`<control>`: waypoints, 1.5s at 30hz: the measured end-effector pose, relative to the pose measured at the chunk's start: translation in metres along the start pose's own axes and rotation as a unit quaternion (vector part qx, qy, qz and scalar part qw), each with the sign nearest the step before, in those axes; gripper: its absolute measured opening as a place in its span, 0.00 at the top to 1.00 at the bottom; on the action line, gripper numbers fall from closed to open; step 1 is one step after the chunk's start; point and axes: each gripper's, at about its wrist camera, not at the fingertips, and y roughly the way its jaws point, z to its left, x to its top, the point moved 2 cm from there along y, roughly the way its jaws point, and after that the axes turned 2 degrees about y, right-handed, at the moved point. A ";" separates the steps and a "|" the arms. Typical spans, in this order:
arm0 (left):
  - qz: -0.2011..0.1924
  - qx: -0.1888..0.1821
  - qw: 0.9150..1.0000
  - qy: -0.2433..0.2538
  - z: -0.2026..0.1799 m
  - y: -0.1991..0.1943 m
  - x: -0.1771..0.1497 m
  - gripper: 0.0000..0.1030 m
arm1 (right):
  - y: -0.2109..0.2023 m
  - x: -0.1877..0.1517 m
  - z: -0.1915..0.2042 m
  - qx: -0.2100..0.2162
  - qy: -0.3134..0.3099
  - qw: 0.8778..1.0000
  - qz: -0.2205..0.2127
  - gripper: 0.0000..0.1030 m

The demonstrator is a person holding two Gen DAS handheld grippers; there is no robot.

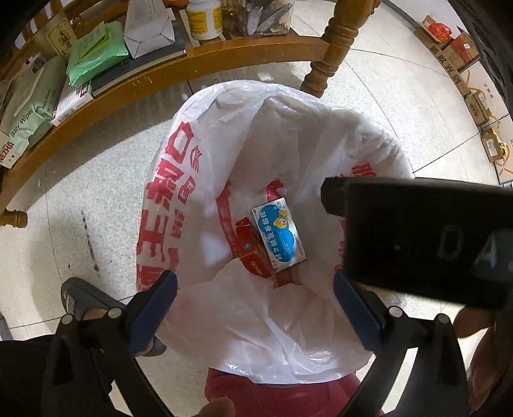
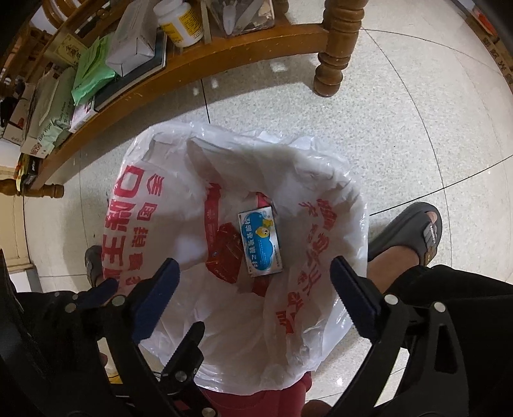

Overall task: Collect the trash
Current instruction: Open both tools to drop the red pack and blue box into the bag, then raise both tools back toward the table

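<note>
The left gripper (image 1: pixel 255 306) stands wide open with nothing between its blue pads; one pad (image 1: pixel 154 308) sits at the lower left of its frame over the bag's rim, the other at the lower right, and neither presses on anything. The right gripper (image 2: pixel 255 296) is likewise spread wide and empty, its pads at the lower left and lower right of its own frame. Both point straight down over the mouth of the bag (image 1: pixel 224 134), a white plastic liner with red print that fills the middle of each view, fitted in a red bin (image 1: pixel 275 394) seen at the bottom edge.

Two boxes lie side by side at the bottom of the bag, touching: one red box (image 1: pixel 251 248) on the left and one blue-and-white box (image 1: pixel 278 235) on its right, both well below the pads. In the left view the right gripper's black body blocks the right middle of the frame.

One wooden shelf (image 1: pixel 198 57) crosses the upper left, bearing one white bottle (image 1: pixel 204 17), wipes packs and books. Two sandalled feet show, one (image 2: pixel 410 234) at the right of the right view, one at its left edge.
</note>
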 end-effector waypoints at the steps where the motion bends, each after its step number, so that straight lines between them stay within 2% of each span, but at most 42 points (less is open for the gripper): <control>1: -0.002 0.000 1.000 0.002 0.000 -0.002 0.000 0.07 | -0.002 0.000 -0.001 0.000 0.001 1.000 -0.003 0.09; 10: -0.013 0.006 1.000 0.015 -0.001 -0.011 0.000 0.08 | -0.011 -0.001 -0.003 -0.014 -0.001 1.000 -0.023 0.07; 18: -0.020 -0.017 1.000 -0.016 0.008 -0.026 -0.001 0.08 | -0.022 -0.004 -0.006 -0.015 0.011 0.999 -0.034 0.07; 24: -0.041 -0.018 0.998 -0.037 0.015 -0.046 -0.003 0.08 | -0.046 -0.009 -0.010 -0.019 0.010 0.998 -0.053 0.07; 26: -0.054 -0.021 0.998 -0.037 0.015 -0.057 -0.003 0.08 | -0.059 -0.012 -0.011 -0.019 0.009 0.998 -0.067 0.07; 30: -0.089 0.001 0.996 -0.033 0.013 -0.078 -0.005 0.07 | -0.082 -0.017 -0.016 -0.017 0.010 0.995 -0.095 0.07; 34: -0.110 0.006 0.993 -0.041 0.014 -0.098 -0.008 0.07 | -0.108 -0.027 -0.018 -0.007 0.012 0.992 -0.124 0.07; 37: -0.128 0.018 0.991 -0.042 0.015 -0.114 -0.008 0.07 | -0.128 -0.032 -0.014 -0.020 -0.006 0.988 -0.150 0.07; 41: -0.149 0.012 0.987 -0.054 0.021 -0.141 -0.003 0.07 | -0.162 -0.037 -0.008 -0.022 -0.028 0.981 -0.193 0.07; 45: -0.176 0.003 0.982 -0.064 0.025 -0.173 0.002 0.08 | -0.194 -0.038 -0.004 0.002 -0.038 0.975 -0.219 0.07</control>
